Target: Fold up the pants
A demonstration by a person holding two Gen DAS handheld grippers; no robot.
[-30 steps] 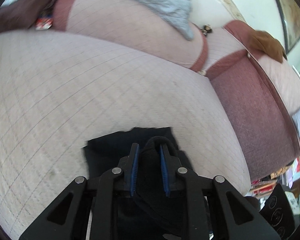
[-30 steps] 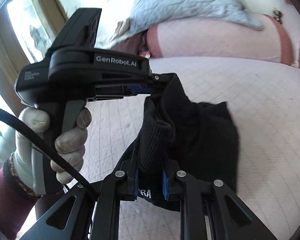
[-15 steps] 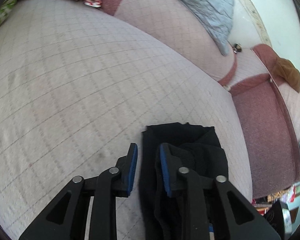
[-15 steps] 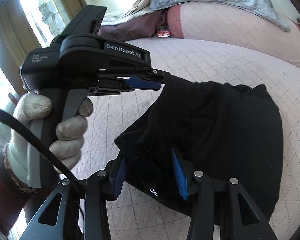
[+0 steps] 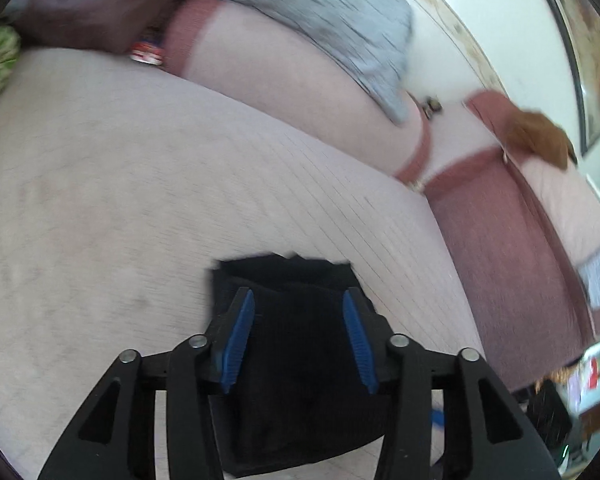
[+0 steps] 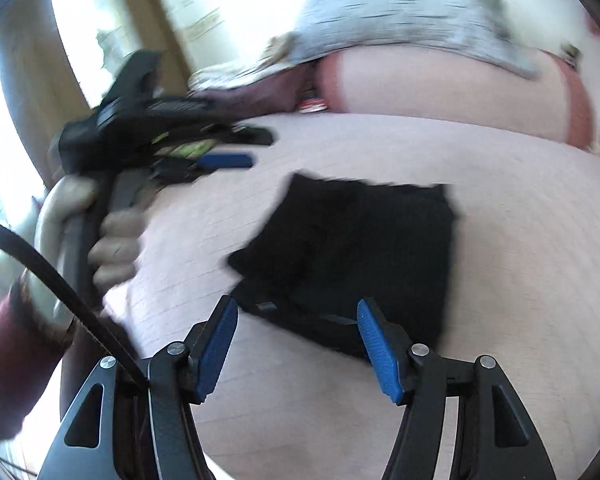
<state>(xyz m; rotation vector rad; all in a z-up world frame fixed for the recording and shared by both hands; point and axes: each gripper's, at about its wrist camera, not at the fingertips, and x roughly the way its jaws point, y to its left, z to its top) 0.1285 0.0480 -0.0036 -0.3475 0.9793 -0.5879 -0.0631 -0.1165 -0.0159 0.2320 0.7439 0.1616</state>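
The black pants lie folded into a compact square on the pink quilted sofa seat. In the left wrist view the pants lie below and between my fingers. My left gripper is open and holds nothing; it also shows in the right wrist view, held in a gloved hand to the left of the pants. My right gripper is open and empty, just above the near edge of the pants. Both views are blurred by motion.
A grey quilted blanket drapes over the sofa's back cushion. A brown cloth lies on the red armrest at the right. A small red packet sits at the back of the seat.
Both grippers let go of the pants and opened wide. The pants dropped flat onto the seat as a folded square. Both grippers pulled back and up from it.
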